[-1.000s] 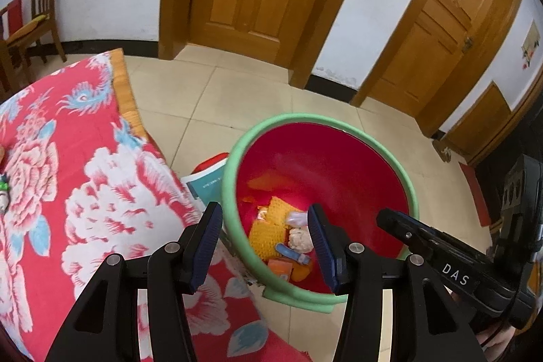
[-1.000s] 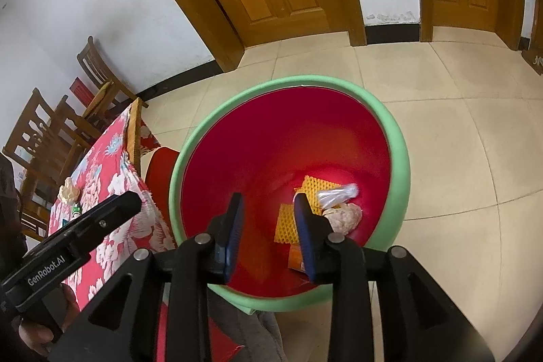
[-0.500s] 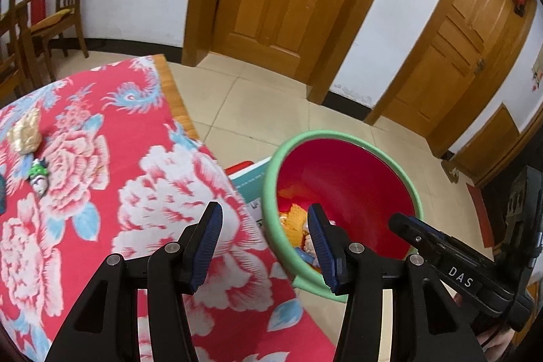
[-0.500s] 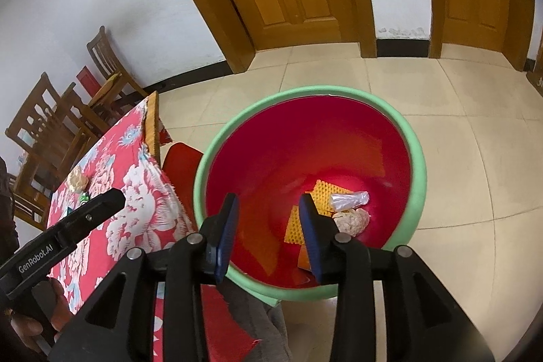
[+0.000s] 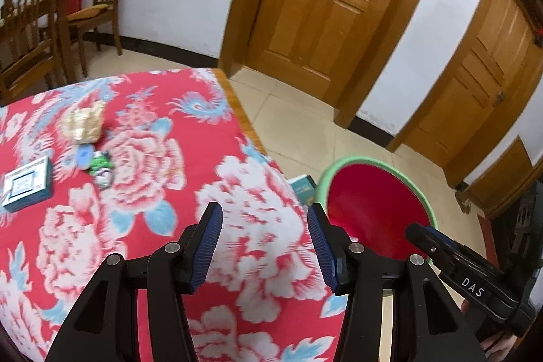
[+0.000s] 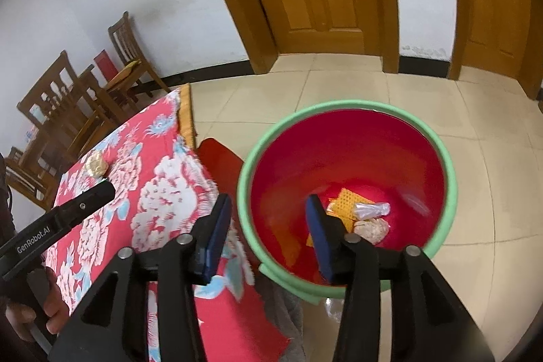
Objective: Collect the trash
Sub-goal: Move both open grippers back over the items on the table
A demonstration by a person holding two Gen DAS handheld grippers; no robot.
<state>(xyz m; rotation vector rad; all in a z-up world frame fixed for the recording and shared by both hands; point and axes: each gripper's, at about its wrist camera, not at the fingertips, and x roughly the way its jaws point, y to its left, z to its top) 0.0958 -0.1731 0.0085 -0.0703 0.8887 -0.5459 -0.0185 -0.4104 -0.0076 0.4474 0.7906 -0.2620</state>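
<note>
A red bin with a green rim [image 6: 451,178] stands on the floor beside the table; it also shows in the left wrist view [image 5: 420,192]. Inside lie a yellow mesh piece [image 6: 346,202], a clear wrapper [image 6: 371,209] and a crumpled wad [image 6: 371,229]. On the floral tablecloth [image 5: 152,165] lie a crumpled gold wrapper [image 5: 85,124], a small green and white wrapper [image 5: 101,167] and a small box [image 5: 29,184]. My left gripper [image 5: 264,246] is open and empty above the table's near corner. My right gripper [image 6: 268,233] is open and empty above the bin's left rim.
Wooden chairs [image 5: 30,22] stand behind the table by the white wall. Wooden doors [image 5: 325,5] line the far wall. A teal box [image 5: 303,189] sits between table and bin. A red stool [image 6: 220,162] stands under the table edge. Tiled floor surrounds the bin.
Both grippers have swung left, from over the bin toward the table. The right gripper's fingers have opened wider. The table trash has come into the left wrist view.
</note>
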